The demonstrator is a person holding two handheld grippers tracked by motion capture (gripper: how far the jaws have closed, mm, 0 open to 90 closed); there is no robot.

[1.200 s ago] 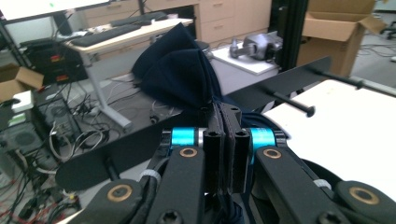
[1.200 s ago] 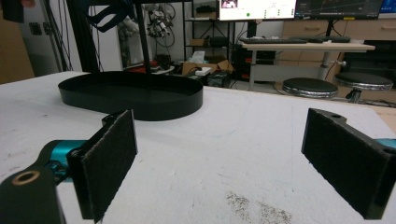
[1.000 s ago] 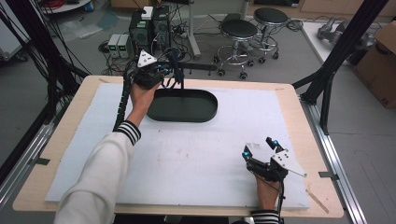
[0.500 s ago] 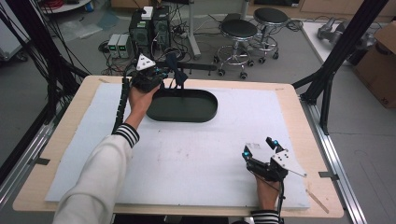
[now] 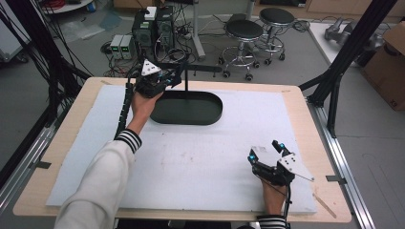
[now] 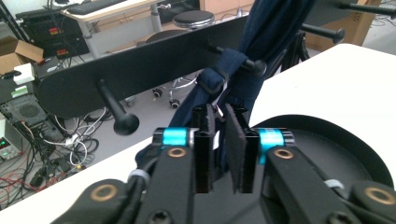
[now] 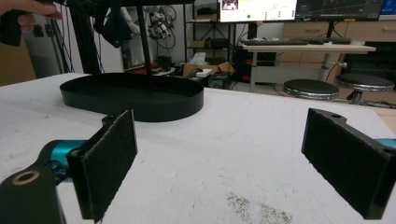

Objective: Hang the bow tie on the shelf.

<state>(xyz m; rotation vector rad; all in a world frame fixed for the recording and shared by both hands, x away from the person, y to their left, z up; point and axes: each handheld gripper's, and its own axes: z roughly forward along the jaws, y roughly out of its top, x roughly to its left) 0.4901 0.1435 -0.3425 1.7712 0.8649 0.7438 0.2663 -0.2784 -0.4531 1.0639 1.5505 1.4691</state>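
Observation:
A black rack stands at the back of the mat, with an oval tray [image 5: 210, 114] as its base, a thin post and a bar [image 5: 203, 69] with pegs [image 6: 116, 114]. A dark blue cloth [image 6: 273, 32] hangs from one peg of the bar [image 6: 140, 70]. My left gripper [image 5: 176, 78] is held at the cloth. Its jaws [image 6: 219, 114] have just been opening and stand a narrow gap apart, with the cloth's lower end in and behind the gap. My right gripper [image 5: 265, 150] rests on the mat at the front right, its jaws [image 7: 222, 140] open wide and holding nothing. It faces the tray [image 7: 140, 107] and the hanging cloth [image 7: 114, 23].
A white mat [image 5: 215, 162] covers most of the wooden table [image 5: 305, 90]. Black frame posts [image 5: 341, 67] rise at the right edge, and cables hang at the left. Stools [image 5: 243, 31] and computer cases [image 5: 153, 28] stand on the floor behind the table.
The left gripper has stayed at the rack's bar with only a slight shift. The right gripper lies where it was.

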